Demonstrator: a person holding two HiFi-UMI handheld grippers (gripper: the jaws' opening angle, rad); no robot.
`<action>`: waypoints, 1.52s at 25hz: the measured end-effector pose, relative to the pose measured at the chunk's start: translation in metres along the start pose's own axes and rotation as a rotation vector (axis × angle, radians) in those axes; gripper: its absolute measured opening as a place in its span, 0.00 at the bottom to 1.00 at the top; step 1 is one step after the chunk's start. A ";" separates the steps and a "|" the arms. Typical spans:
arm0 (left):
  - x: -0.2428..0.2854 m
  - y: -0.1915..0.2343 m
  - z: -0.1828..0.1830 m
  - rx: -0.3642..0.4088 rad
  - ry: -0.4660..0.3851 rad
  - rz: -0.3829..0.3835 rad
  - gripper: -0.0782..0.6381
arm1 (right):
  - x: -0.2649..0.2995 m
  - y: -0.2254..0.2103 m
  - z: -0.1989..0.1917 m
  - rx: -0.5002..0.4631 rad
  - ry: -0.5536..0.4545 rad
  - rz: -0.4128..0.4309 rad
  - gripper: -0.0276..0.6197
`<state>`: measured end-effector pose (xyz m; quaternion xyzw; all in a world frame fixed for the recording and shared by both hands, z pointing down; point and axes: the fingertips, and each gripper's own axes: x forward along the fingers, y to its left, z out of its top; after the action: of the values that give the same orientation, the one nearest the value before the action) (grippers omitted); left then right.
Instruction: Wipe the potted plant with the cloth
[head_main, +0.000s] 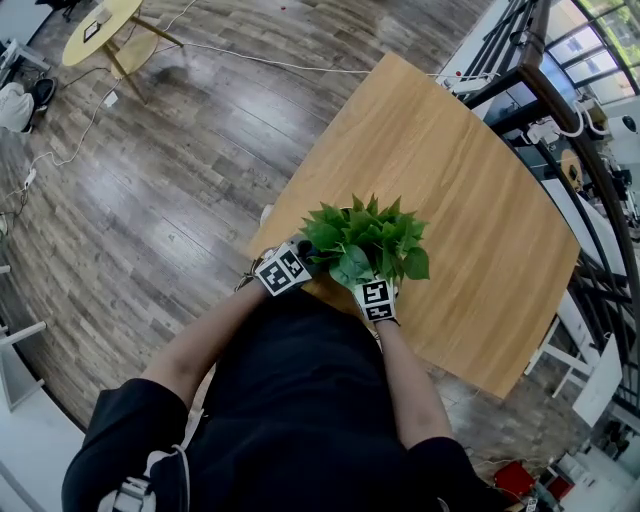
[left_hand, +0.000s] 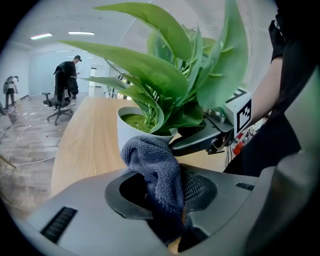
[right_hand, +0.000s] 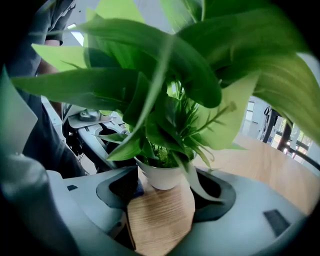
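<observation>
The left gripper's (left_hand: 162, 195) fingers are clamped on a bunched grey cloth (left_hand: 156, 167). It stands upright out of them, its top fold right by the white pot (left_hand: 131, 131) of the potted plant (head_main: 365, 243), which stands upright at the table's (head_main: 450, 170) near edge. The right gripper's (right_hand: 161, 200) fingers are spread apart and empty, with the pot just ahead of their tips. The head view shows only leaves (head_main: 350, 235) over the pot, while the gripper views show the cloth and pot.
</observation>
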<state>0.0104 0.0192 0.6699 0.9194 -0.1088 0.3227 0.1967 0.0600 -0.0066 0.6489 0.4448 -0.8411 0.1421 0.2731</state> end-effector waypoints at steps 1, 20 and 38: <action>-0.001 0.001 -0.001 -0.010 -0.003 0.007 0.32 | -0.001 0.002 0.001 -0.006 -0.005 0.004 0.52; -0.002 0.046 0.011 -0.046 0.024 0.084 0.32 | -0.022 -0.011 -0.016 -0.051 0.024 -0.070 0.52; -0.005 0.010 -0.002 -0.049 0.046 0.038 0.32 | -0.003 0.015 -0.003 -0.193 0.048 0.056 0.52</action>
<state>0.0025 0.0111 0.6713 0.9044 -0.1297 0.3446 0.2156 0.0501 0.0050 0.6492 0.3893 -0.8562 0.0787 0.3305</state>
